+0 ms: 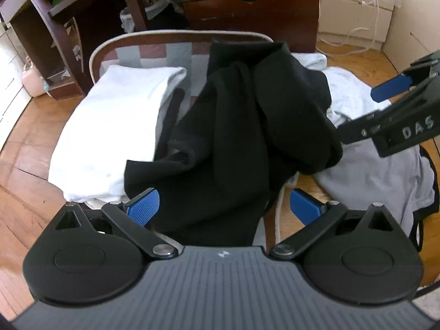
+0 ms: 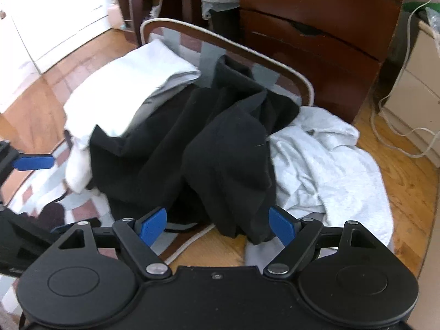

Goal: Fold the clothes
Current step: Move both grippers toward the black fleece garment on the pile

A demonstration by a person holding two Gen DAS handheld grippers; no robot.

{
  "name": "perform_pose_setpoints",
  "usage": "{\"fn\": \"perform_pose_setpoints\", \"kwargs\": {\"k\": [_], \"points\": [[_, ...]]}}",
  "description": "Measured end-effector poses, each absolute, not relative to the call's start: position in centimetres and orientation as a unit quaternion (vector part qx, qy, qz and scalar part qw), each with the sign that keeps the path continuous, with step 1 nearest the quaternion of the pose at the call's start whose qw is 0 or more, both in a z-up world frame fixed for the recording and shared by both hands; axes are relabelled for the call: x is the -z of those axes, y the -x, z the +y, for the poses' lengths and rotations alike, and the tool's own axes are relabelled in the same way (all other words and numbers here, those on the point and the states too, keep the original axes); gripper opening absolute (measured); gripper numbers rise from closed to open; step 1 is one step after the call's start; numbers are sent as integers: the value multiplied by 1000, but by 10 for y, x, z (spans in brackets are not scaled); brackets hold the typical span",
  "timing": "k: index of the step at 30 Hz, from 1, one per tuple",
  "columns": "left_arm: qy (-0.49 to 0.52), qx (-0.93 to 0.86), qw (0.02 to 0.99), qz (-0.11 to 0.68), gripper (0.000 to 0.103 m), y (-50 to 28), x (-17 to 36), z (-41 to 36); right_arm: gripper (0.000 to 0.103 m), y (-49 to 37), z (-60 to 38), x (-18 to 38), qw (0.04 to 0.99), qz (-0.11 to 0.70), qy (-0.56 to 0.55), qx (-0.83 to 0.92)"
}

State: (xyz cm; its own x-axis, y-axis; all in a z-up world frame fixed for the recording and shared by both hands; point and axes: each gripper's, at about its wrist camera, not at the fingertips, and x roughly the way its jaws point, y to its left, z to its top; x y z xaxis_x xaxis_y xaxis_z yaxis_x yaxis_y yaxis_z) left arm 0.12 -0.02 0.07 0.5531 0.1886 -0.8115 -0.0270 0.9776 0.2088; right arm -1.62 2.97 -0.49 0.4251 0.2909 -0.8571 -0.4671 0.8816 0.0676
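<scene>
Lengthwise, the crumpled black garment [image 1: 242,126] runs twelve to six o'clock; left gripper [image 1: 224,209] and right gripper [image 2: 218,224] both spread.

Wooden floor [image 1: 33,126], dark dresser [image 2: 316,35] — patterned rug [image 2: 181,40], bin [image 2: 220,11]

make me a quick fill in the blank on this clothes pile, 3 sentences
1. The crumpled garment in the middle of the patterned mat is ____ in colour.
2. The neatly folded cloth on the mat is ____.
3. Both the left tool and the right tool have their blue pads spread ____.

Missing words: black; white; open
</scene>
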Motion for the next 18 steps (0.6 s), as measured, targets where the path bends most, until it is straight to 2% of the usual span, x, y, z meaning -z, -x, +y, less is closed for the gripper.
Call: {"fn": "perform_pose_setpoints", "kwargs": {"k": [11,18], "points": [[-23,-96,873,477,103,-10,-7,1,85,-1,-9,-4,833,479,91,-260],[-32,-84,877,472,103,1,-6,5,85,26,31,8,843,469,125,-231]]}}
